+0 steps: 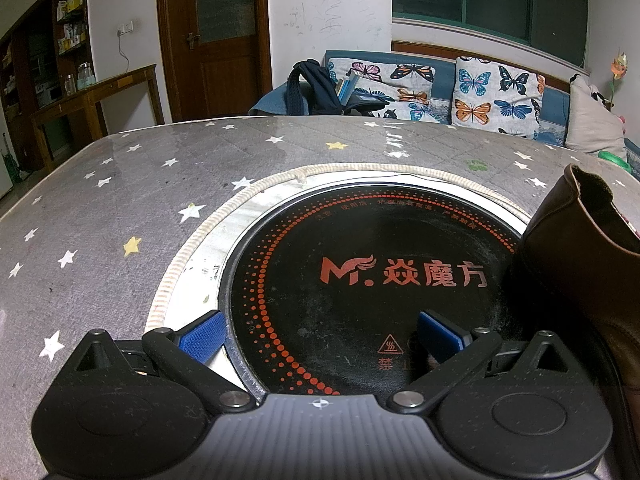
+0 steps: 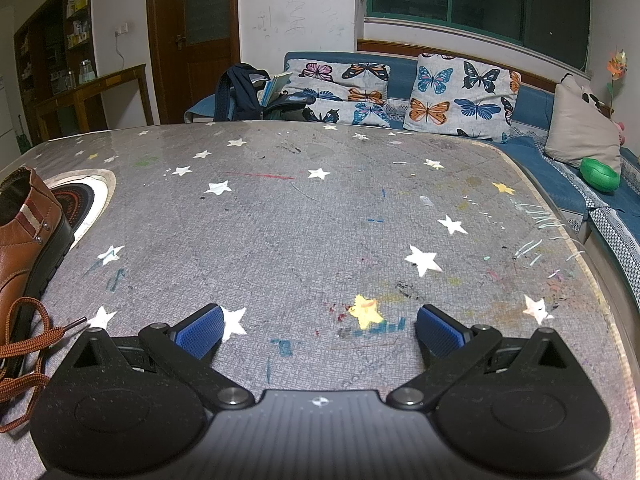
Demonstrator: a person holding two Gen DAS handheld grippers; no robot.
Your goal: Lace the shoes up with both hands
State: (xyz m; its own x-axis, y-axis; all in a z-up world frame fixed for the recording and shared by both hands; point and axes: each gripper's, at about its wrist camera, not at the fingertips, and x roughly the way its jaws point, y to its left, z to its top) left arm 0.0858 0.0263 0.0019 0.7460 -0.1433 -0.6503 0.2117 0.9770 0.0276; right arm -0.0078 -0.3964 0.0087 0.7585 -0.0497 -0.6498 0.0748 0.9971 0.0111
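Your left claw [image 1: 320, 338] is spread wide and empty over the round cooktop [image 1: 360, 272] set in the table [image 1: 120, 208]. Your right claw [image 2: 320, 330] is likewise spread, holding nothing. The brown shoe [image 2: 24, 236] stands between them on the table, its lace [image 2: 28, 340] lying loose beside it. Judgement: lacing not yet begun; neither lace end is gripped, all threading remains.

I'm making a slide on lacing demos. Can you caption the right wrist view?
Open right gripper above grey star-print tablecloth; brown leather shoe with loose brown lace at left.
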